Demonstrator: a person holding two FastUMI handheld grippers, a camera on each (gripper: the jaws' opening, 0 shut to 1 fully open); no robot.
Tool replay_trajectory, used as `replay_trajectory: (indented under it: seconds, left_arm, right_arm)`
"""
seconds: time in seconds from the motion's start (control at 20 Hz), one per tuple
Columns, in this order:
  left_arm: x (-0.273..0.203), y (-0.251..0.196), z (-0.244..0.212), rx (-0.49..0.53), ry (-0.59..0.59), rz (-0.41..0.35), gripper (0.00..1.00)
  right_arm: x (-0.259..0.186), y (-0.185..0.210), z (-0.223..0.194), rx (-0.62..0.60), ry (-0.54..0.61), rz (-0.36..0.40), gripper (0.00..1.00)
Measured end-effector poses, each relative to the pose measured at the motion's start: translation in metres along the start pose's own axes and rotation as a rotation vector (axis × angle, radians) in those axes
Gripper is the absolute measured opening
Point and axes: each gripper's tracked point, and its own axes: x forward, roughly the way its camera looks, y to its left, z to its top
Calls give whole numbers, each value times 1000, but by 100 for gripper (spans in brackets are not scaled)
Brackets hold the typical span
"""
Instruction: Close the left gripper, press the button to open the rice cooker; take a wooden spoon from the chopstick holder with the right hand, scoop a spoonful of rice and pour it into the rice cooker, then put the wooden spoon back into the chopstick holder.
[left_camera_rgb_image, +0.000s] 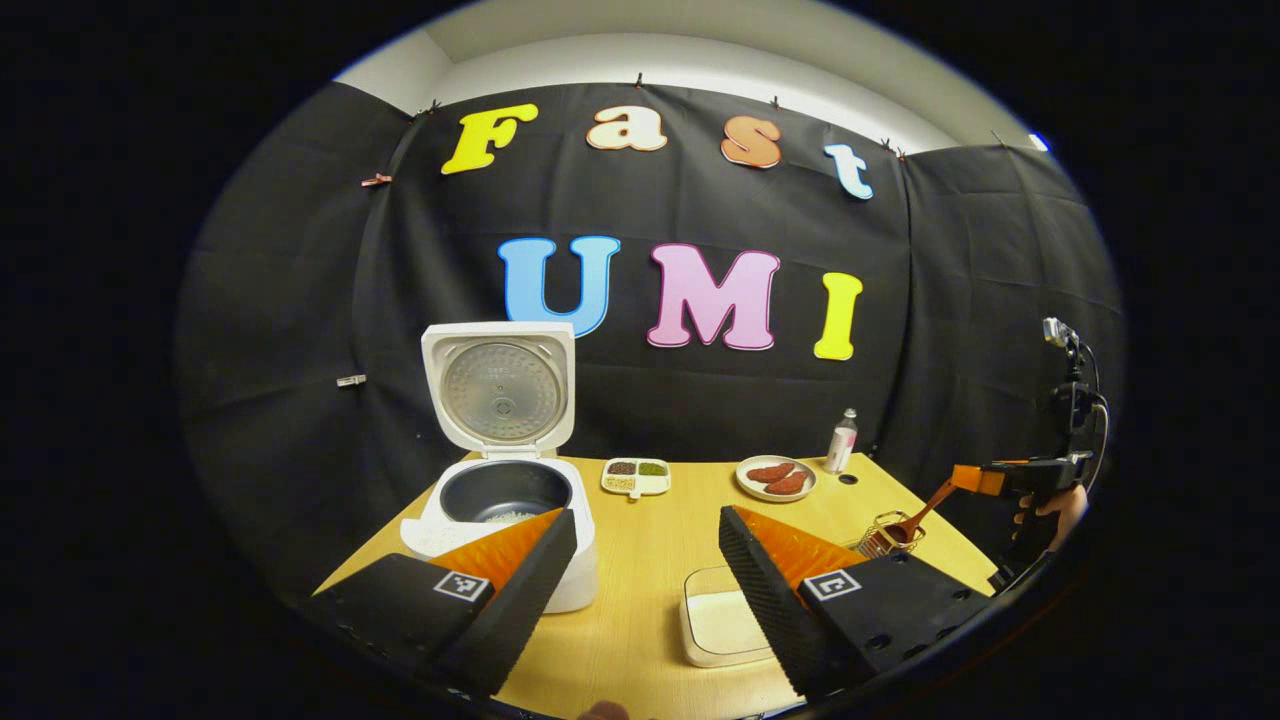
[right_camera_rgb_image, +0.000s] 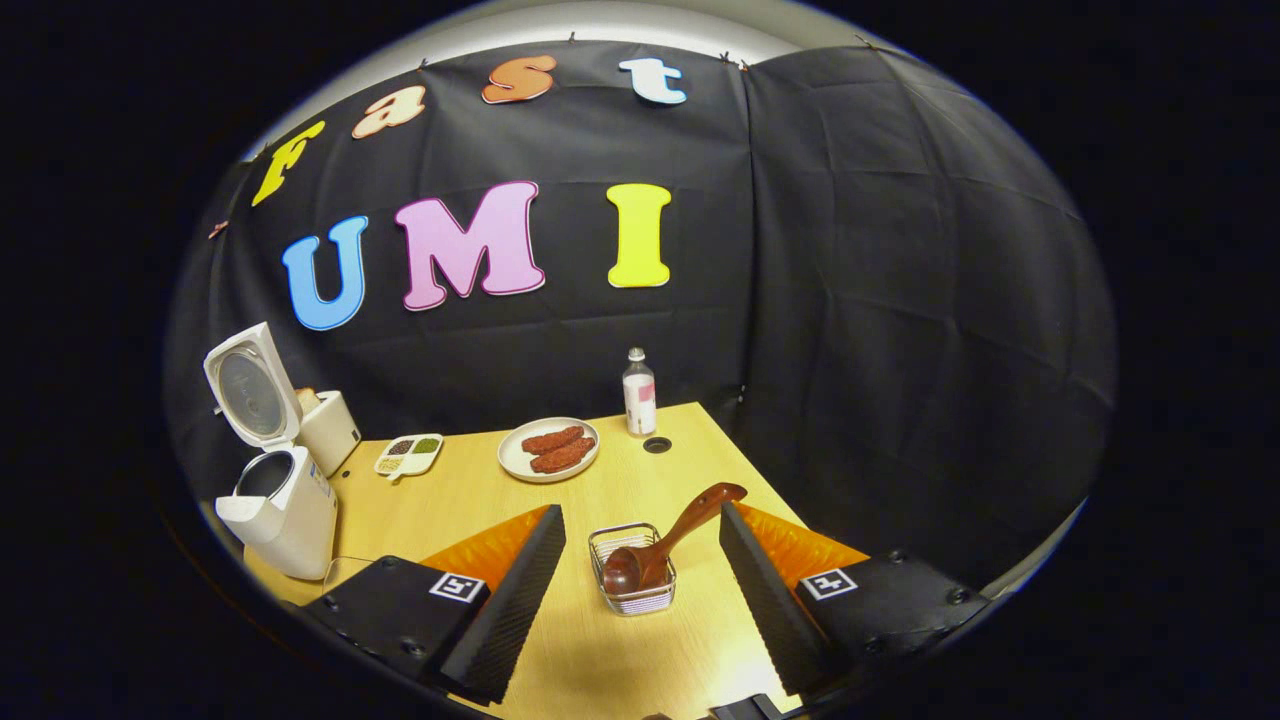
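Now our right gripper gapes around the wooden spoon, settled in the chopstick holder; we should withdraw straight without snagging it.

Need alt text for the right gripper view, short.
The open right gripper faces a wire chopstick holder on the wooden table, with a wooden spoon resting in it. Far left, the rice cooker stands with its lid up.

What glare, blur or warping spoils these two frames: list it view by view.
Left gripper view: fisheye bends the table edges, the rice cooker is sharp, and its lid's metal plate shines mildly. Right gripper view: the cooker leans at the rim, the wooden spoon is crisp, light pools near the bottom.
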Motion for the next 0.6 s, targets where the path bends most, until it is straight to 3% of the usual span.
replay_trajectory:
  seconds: [0.2, 0.45, 0.6]
  left_arm:
    - [8, 2, -2, -37, 19, 72, 98]
    - [16, 6, -18, -121, 69, 165, 98]
    - [16, -6, -23, -162, 93, 152, 95]
  right_arm:
    - [36, -14, -22, 43, 78, 0, 95]
    - [72, -22, -50, 105, 172, 16, 99]
    - [91, -21, -55, 132, 192, 41, 99]
